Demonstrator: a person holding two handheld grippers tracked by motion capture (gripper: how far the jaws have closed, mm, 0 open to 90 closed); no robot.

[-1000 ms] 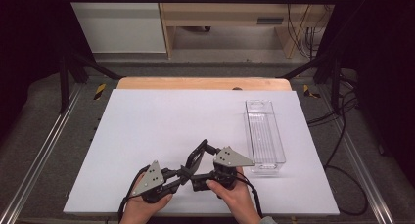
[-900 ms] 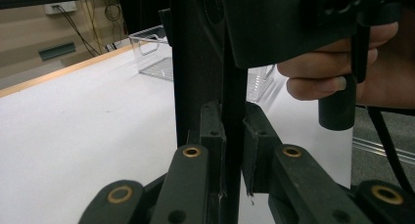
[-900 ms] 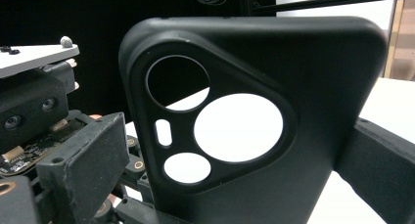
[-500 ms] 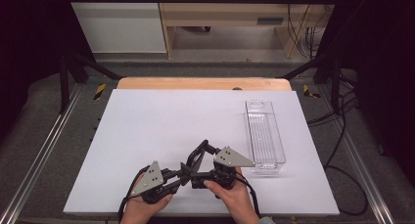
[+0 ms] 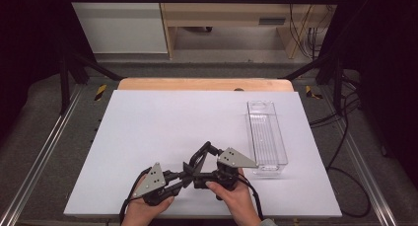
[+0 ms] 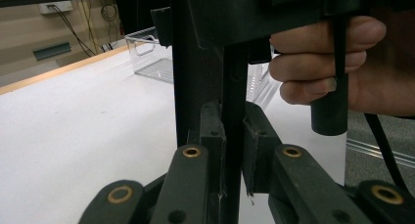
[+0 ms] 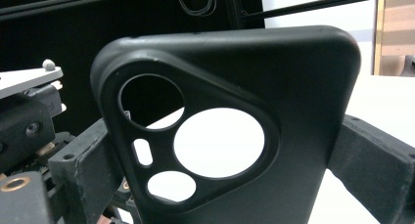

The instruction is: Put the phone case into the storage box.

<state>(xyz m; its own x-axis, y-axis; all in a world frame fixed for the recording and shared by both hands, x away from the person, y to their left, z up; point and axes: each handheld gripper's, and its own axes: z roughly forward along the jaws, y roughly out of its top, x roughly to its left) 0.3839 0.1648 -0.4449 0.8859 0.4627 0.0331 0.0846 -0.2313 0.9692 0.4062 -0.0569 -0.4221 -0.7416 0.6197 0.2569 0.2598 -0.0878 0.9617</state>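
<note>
Both grippers have hold of the same black phone case near the front edge of the white table: left gripper is pinched tight on its thin edge, right gripper clamps across its width. Clear plastic bin sits just right of them.

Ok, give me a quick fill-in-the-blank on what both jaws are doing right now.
1. Both grippers grip one black phone ____.
2. The left gripper pinches its thin ____.
3. The right gripper holds it across its ____, jaws on either side.
4. The clear bin lies on the person's ____ side of the table.

Missing: case; edge; width; right
</note>
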